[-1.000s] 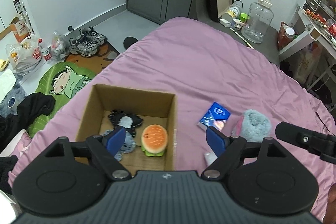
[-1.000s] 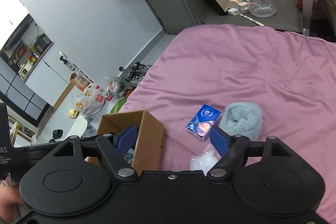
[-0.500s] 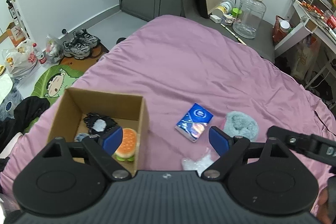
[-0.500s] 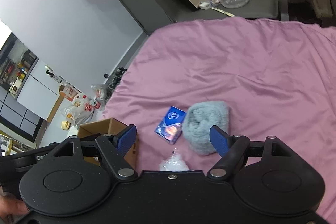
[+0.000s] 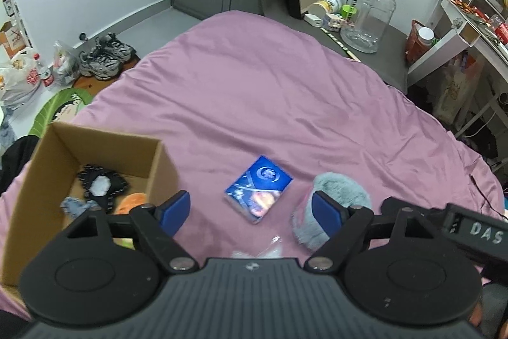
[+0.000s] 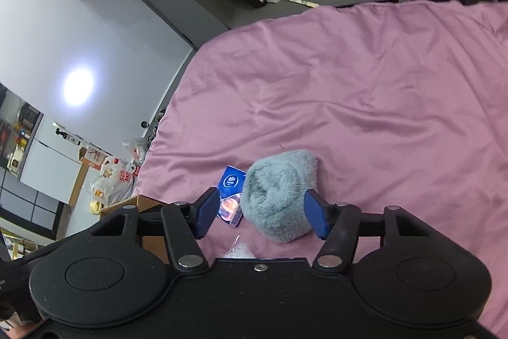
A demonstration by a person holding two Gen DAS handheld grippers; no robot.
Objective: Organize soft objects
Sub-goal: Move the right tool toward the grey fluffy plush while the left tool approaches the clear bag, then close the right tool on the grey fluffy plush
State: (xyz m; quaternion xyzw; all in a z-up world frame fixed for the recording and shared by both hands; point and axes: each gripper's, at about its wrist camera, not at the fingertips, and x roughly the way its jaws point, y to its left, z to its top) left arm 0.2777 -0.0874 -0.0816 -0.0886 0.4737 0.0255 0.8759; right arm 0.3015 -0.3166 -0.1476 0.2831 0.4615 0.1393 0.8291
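1. hidden or unclear: in the left wrist view we see the cardboard box point(image 5: 95, 148) cut off at the bottom by the gripper body; inside it a black patterned item point(image 5: 101, 183), a blue-grey scrap point(image 5: 74, 205) and an orange toy point(image 5: 133, 200) that is mostly covered and blurred; a crinkled clear wrapper point(image 5: 270, 247) peeks out just above the gripper body, and we cannot tell what it is.
2. surface and room: everything rests on a pink bedsheet point(image 5: 270, 91); sneakers point(image 5: 104, 56) and plastic bags point(image 5: 19, 81) lie on the floor at left; a large clear jug point(image 5: 370, 15) stands beyond the bed at right.
3. task things: the blue tissue pack point(image 5: 258, 188) lies flat between the box and the fluffy grey object point(image 6: 277, 196), touching or just beside it.
4. pose: the left gripper point(image 5: 250, 212) hovers with fingers spread wide, holding nothing; the right gripper point(image 6: 262, 212) has its fingers apart on either side of the fluffy grey object, not clamped.
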